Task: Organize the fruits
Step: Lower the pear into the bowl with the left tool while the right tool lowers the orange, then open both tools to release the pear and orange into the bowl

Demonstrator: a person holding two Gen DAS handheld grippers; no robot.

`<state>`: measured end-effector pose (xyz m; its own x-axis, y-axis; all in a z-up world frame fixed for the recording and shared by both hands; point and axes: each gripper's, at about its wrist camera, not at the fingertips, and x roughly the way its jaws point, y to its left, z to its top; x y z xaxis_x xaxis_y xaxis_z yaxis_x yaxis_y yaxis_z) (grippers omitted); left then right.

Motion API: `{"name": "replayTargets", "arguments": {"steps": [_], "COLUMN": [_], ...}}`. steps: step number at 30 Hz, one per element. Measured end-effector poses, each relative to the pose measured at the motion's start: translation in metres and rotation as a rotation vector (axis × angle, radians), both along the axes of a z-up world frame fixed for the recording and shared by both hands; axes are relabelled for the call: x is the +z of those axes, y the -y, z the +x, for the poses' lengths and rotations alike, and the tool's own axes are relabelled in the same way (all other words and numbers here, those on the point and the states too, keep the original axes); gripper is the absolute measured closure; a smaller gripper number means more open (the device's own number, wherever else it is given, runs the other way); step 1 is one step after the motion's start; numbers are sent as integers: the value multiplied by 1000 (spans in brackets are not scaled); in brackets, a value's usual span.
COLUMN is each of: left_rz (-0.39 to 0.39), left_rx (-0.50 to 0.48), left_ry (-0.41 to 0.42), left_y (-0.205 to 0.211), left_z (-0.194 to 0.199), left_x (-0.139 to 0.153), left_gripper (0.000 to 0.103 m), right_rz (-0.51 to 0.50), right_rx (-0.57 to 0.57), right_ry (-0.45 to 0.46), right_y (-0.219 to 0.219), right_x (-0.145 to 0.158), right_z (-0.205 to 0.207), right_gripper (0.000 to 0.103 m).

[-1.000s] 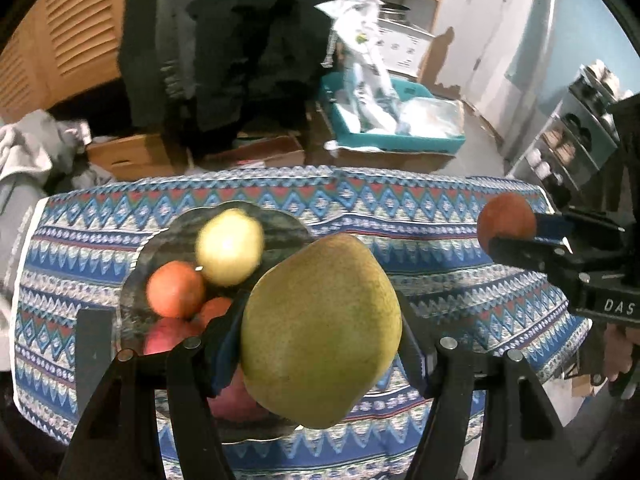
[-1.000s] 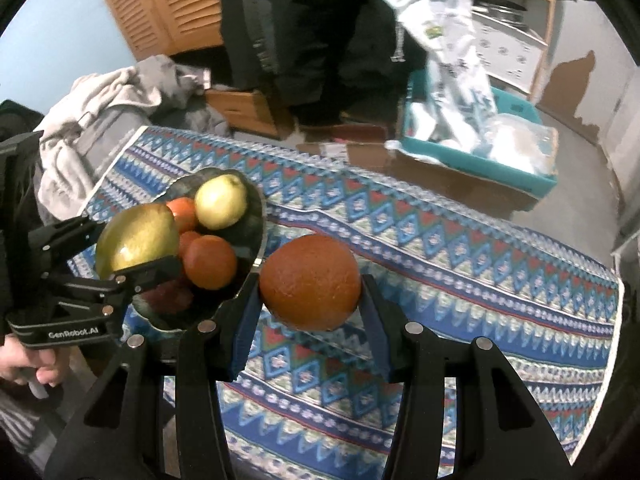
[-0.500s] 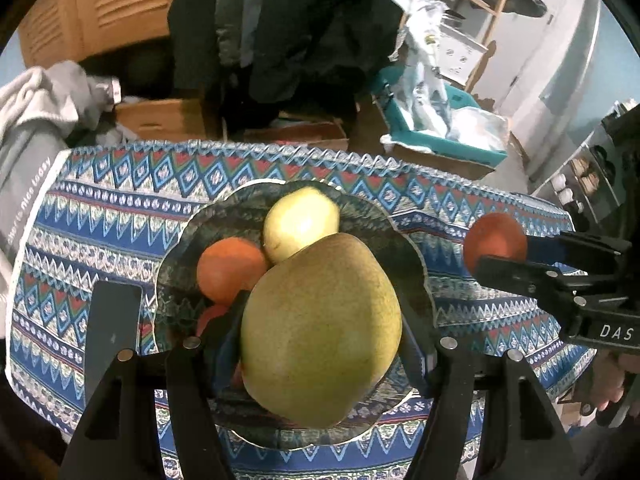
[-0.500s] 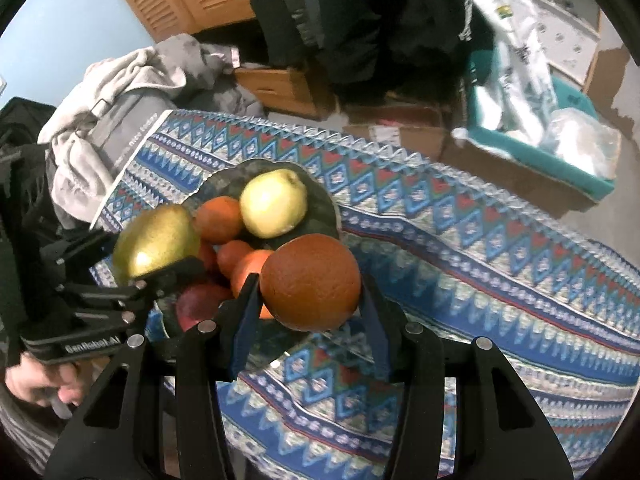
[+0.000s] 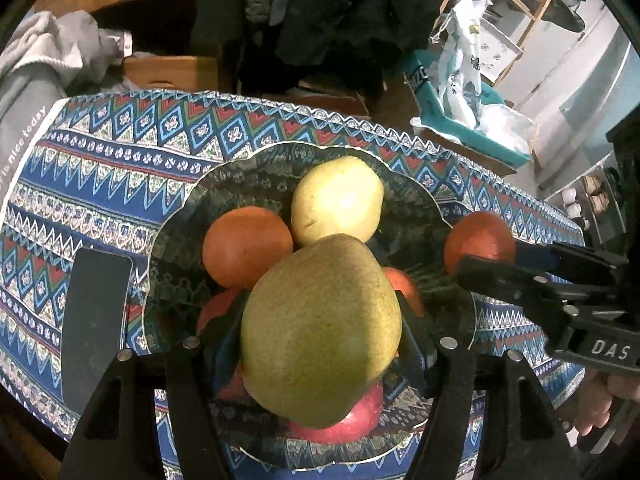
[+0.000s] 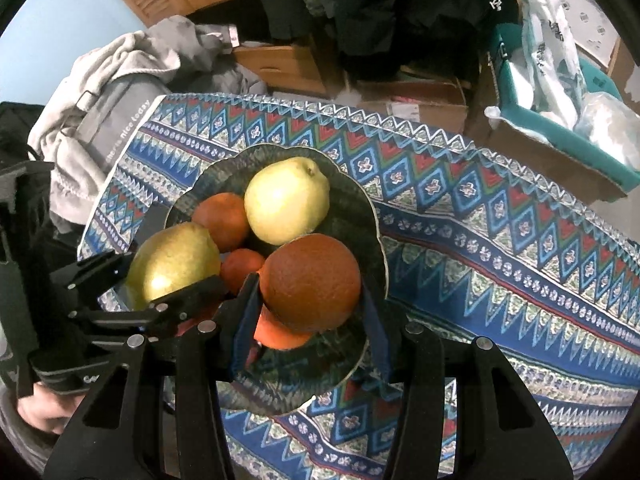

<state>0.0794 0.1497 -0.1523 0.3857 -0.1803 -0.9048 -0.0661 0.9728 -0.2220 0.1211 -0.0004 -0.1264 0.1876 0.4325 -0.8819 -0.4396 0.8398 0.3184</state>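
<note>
My left gripper is shut on a large green-yellow pear, held over the dark glass fruit plate. The plate carries a pale yellow pear, an orange, a smaller orange and a red apple. My right gripper is shut on a dark orange, hanging above the plate's near right side. From the right wrist, the left gripper with its pear is at the plate's left. From the left wrist, the right gripper with its orange is at the plate's right rim.
A blue patterned cloth covers the table. A black phone lies left of the plate. Grey clothing is heaped past the table's left end. Cardboard boxes and a teal bin with plastic bags stand on the floor behind.
Both grippers have come down and in over the plate, each keeping its fruit. The plate now fills the middle of both views.
</note>
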Motion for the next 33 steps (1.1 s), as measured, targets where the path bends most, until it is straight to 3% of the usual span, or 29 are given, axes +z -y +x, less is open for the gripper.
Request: {"name": "replayTargets", "arguments": {"steps": [14,20,24,33], "left_rz": [-4,13,50,136], "left_rx": [10,21,8,28], "left_ry": [6,35,74,165], "left_y": [0,0,3,7], "left_z": [-2,-13,-23,-53], "left_x": [10,32,51,91], "left_gripper": [33,33,32,26], "right_rz": [24,19,-2,-13], "right_rx": [-20,-34,-42,-58], "right_ry": [28,60,108,207], "right_y": [3,9,12,25], "right_x": [10,25,39,74], "right_z": [1,-8,-17,-40], "right_gripper": [52,51,44,40]}}
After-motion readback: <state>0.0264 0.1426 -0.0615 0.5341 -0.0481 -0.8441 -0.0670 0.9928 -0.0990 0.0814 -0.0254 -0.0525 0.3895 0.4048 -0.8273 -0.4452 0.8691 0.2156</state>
